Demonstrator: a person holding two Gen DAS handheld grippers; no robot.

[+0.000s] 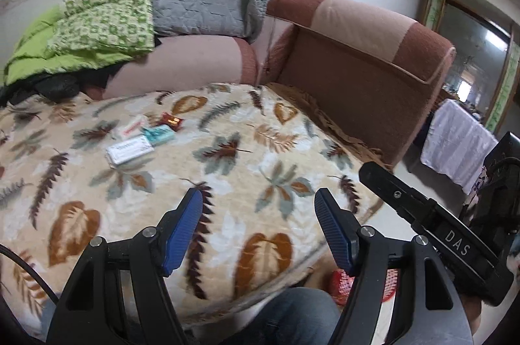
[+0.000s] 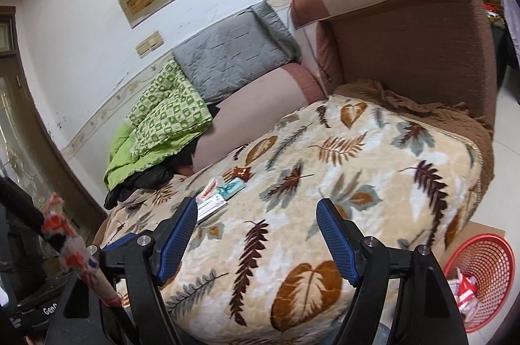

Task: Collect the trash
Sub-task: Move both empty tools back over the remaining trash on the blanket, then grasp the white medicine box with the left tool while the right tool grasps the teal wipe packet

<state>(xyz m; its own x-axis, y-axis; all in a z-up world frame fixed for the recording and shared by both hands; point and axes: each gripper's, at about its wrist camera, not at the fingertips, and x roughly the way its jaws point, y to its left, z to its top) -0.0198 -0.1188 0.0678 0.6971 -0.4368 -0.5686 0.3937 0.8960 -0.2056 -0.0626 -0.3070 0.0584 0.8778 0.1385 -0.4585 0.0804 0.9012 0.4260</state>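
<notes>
**Trash on the leaf blanket, both tongs spread and empty**

Trash sits in a small cluster on the leaf-print blanket [image 1: 227, 182] covering the sofa seat, toward the far left of the seat. Four pieces, touching or just beside one another: a white box [image 1: 130, 151] nearest, a teal packet [image 1: 159, 134] just right of it, a white-and-red wrapper [image 1: 131, 127] behind, and a shiny red-brown wrapper [image 1: 172, 120] farthest. Print on them too blurred to read.

Left gripper [image 1: 258, 226]: blue pads spread wide, nothing between them, above the near part of the blanket, well short of the cluster. Right gripper [image 2: 256, 234]: likewise spread and empty; its left pad overlaps the white box in the right wrist view, contact cannot be told.

Red mesh basket [image 2: 487, 263] on the floor off the near right corner of the seat, with white-and-red crumpled wrappers [image 2: 464, 286] already inside. From the left wrist only a sliver of it shows.

A crinkled red-and-white wrapper [image 2: 70, 247] shows at the left edge of the right wrist view against a dark rod; what holds it cannot be told.

Far side: green quilt [image 1: 97, 23] heaped at left, grey cushion [image 1: 201, 4] beside it, brown armrest [image 1: 357, 78] at right. A denim-clad knee [image 1: 286, 315] is near, between the left gripper's arms.
</notes>
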